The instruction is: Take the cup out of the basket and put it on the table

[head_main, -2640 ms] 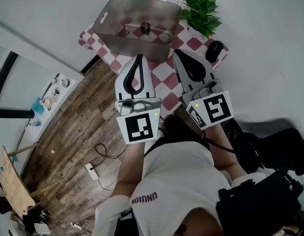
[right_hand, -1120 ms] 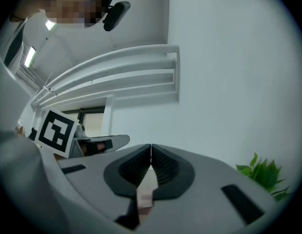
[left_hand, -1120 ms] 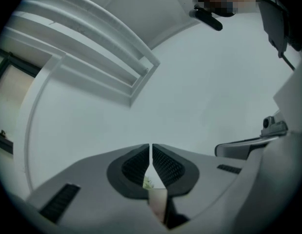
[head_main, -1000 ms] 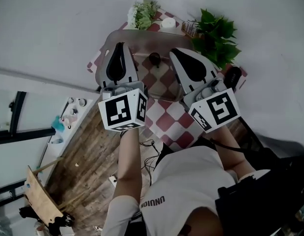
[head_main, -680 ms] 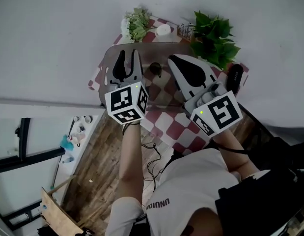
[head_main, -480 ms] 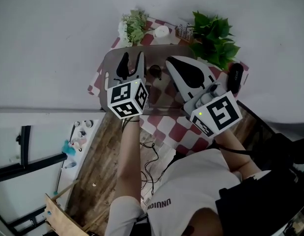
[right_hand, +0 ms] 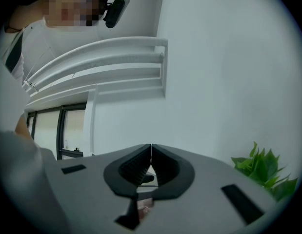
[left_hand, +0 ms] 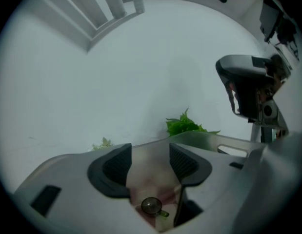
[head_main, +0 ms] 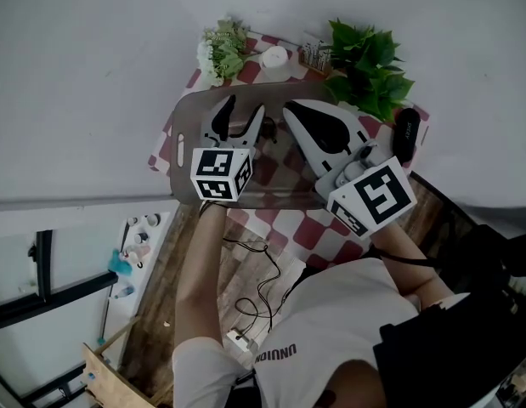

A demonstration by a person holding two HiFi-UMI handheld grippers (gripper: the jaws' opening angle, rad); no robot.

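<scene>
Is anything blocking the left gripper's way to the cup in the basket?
Nothing visible does. The left gripper has just been opening its jaws, with nothing between them, and the cup sits in plain view below them inside the basket.

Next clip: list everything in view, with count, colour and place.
table: one, red-and-white checked cloth, against the wall
basket: one, translucent grey, mid-table
cup: one, dark glass, on the basket's floor
plant: one, green, far right corner of the table
flowers: one bunch, white and green, far left corner of the table
pot: one, white, between flowers and plant
black object: one, at the table's right edge, kind unclear
power strip: one, white, on the wooden floor
left gripper: grey, over the basket, jaws just been opening, nothing between the pads
right gripper: grey, over the basket's right side, shut, empty
</scene>
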